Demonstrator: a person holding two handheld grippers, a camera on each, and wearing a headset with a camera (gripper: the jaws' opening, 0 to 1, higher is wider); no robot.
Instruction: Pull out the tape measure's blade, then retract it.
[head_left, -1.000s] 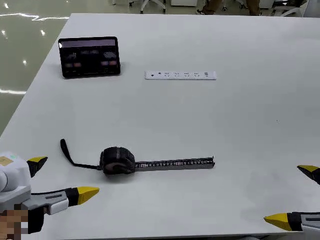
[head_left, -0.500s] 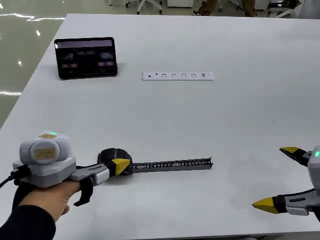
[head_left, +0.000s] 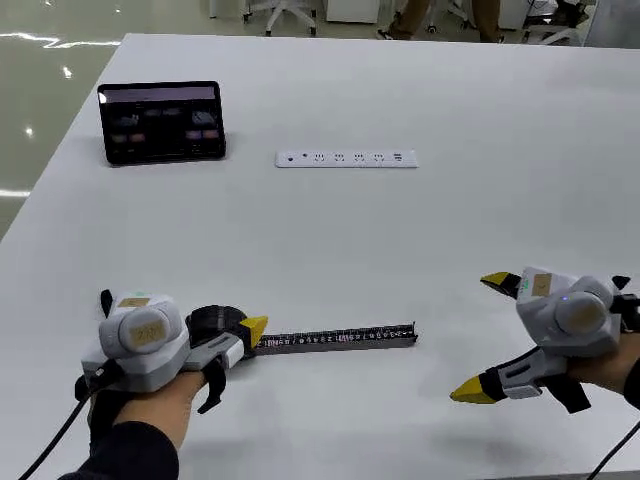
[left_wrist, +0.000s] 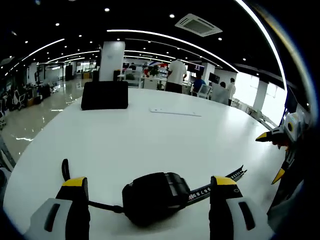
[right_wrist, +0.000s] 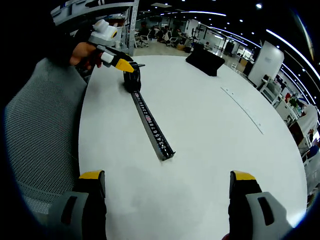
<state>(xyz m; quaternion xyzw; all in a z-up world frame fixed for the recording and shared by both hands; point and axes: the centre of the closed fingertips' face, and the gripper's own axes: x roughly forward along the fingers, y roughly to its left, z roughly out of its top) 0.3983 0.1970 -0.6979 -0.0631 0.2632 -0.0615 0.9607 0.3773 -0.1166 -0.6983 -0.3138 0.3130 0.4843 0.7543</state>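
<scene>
The black tape measure (head_left: 212, 322) lies on the white table, its blade (head_left: 335, 340) drawn out to the right and flat on the surface. My left gripper (head_left: 236, 322) is open, one jaw on each side of the case (left_wrist: 155, 195), with a gap on both sides. A black wrist strap (left_wrist: 65, 170) trails off behind the case. My right gripper (head_left: 480, 337) is open and empty, a short way right of the blade's hooked end (head_left: 412, 333). From the right gripper view, that hooked end (right_wrist: 167, 152) lies just ahead of my right gripper (right_wrist: 168, 175).
A dark tablet (head_left: 160, 122) stands at the back left. A white power strip (head_left: 346, 158) lies mid-table behind the tape. A grey mesh chair back (right_wrist: 35, 125) sits at the table's near edge. People stand far off in the room (left_wrist: 176, 75).
My left gripper has moved forward and now straddles the tape case. My right gripper has moved in from the right towards the blade's end. The tape has not shifted.
</scene>
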